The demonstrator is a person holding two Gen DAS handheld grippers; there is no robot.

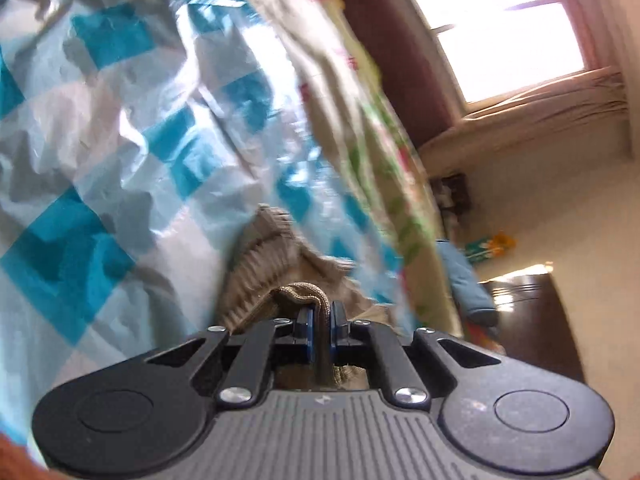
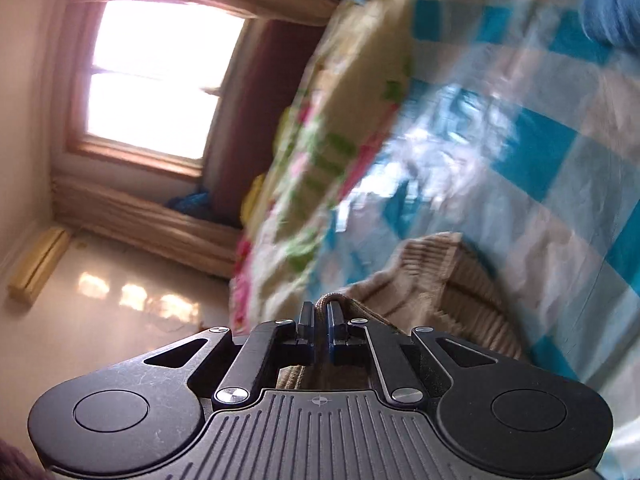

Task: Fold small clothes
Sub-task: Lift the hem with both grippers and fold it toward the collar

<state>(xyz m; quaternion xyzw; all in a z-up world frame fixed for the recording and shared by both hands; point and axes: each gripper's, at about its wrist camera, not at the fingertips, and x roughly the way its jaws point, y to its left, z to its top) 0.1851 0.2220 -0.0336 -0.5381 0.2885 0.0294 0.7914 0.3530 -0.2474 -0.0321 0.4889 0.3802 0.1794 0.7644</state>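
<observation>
Pinching a fold of beige ribbed knit [image 1: 276, 276] between the closed fingers [image 1: 306, 320] of the left gripper [image 1: 322, 320], edge of the fabric bunching over the tips. Clamping the same small garment, seen again as a beige knit [image 2: 436, 276], in the right gripper [image 2: 319, 320], its fingers [image 2: 332, 320] likewise shut on a thin doubled hem. Hanging and trailing from both grips, the cloth's ribbed band lying just beyond the tips and partly resting on the bed. Spreading beneath it, a blue, white and grey checked bedsheet [image 1: 100, 140], crinkled and glossy, with a floral quilt [image 1: 380, 120] piled along its far side. Showing further out, a bright window [image 2: 160, 76] and a pale shiny floor [image 2: 100, 312], both views smeared by motion.

Judging by the two-corner hold, carrying one edge of the garment across to make a fold. Calling next for keeping both grips firm and level, laying the held edge flat over the rest of the knit on the bed, aligning the corners, then releasing. Cannot tell how much of the garment is already folded.
</observation>
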